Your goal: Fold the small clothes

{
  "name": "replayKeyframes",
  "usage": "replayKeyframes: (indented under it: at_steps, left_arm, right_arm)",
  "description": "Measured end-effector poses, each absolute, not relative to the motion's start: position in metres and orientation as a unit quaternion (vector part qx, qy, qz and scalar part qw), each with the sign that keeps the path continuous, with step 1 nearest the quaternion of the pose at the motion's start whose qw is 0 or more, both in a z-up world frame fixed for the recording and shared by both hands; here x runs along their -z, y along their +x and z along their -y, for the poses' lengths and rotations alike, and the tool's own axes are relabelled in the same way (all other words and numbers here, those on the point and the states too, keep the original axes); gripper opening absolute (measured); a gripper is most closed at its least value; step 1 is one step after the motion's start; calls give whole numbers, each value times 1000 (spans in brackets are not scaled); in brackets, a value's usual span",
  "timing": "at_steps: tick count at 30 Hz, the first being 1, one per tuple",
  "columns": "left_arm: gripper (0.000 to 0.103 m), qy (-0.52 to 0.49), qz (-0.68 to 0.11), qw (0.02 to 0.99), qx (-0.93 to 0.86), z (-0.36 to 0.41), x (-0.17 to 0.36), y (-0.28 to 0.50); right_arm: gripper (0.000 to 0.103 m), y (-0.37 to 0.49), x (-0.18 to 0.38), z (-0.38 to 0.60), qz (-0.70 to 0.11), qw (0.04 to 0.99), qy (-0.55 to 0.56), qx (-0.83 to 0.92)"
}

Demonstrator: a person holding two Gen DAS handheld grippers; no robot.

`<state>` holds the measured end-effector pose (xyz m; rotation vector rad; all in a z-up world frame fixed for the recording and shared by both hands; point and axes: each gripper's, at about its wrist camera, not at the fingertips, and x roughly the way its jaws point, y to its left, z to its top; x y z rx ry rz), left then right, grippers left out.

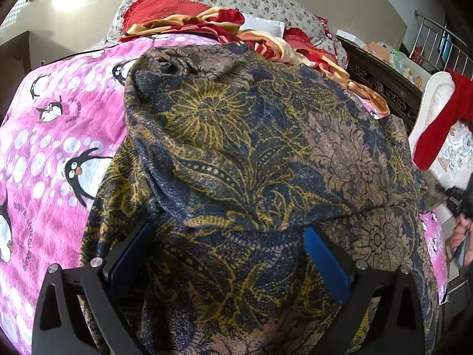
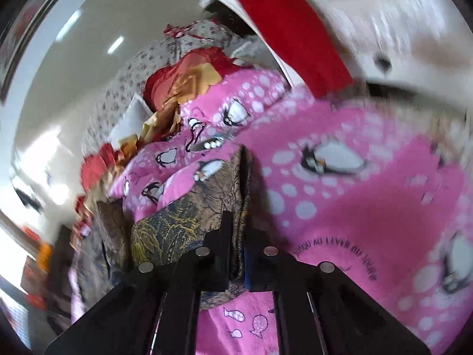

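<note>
Blue-padded fingers (image 1: 325, 263) of the left gripper (image 1: 230, 236) are standing wide apart at the bottom of the left wrist view, spread over the batik garment (image 1: 236, 148) with cloth lying between and under them. Whether the pads are pressing on the fabric cannot be told; nothing is pinched between them.

That garment, dark blue with yellow and brown flowers, is lying across the pink penguin blanket (image 1: 44, 136) on the bed, filling the middle and right of the frame. Its long axis is running from the lower centre up towards the upper centre, where a puckered opening is showing at the far end. A fold ridge is crossing it from lower left to right.

At the right edge of the same view, the right gripper (image 1: 455, 201) is clamping a corner of the cloth, with a hand (image 1: 461, 236) just below it.

In the right wrist view, blurred around the edges, the right gripper (image 2: 238, 254) is clenched on a bunched edge of the batik garment (image 2: 177, 222), which is rising as a narrow upright strip between the black fingers. Pink blanket (image 2: 369, 207) is spreading to the right.
</note>
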<state>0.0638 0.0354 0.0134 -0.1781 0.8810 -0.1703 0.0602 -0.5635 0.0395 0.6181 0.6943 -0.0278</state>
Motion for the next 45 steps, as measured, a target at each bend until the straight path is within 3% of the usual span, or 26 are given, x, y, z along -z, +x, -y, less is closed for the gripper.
replayKeyframes:
  at_steps: [9, 14, 18, 24, 33, 38, 45]
  left_arm:
    - [103, -99, -420, 898, 88, -39, -14, 60]
    - [103, -108, -417, 898, 91, -40, -15, 59]
    - [103, -107, -415, 899, 86, -40, -23, 58]
    - [103, -143, -362, 917, 89, -55, -71, 51]
    - [102, -278, -374, 874, 139, -88, -90, 79]
    - [102, -265, -411, 853, 181, -57, -87, 113]
    - [101, -254, -487, 806, 223, -12, -34, 153]
  right_arm:
    - [17, 29, -230, 578, -221, 961, 154, 62]
    - [17, 27, -284, 540, -184, 975, 125, 27]
    - [17, 42, -295, 463, -185, 976, 97, -57]
    - [17, 82, -251, 320, -221, 948, 103, -202]
    - [17, 126, -81, 127, -362, 879, 97, -295]
    - [17, 108, -40, 107, -365, 886, 65, -277]
    - [22, 108, -25, 116, -380, 887, 66, -254]
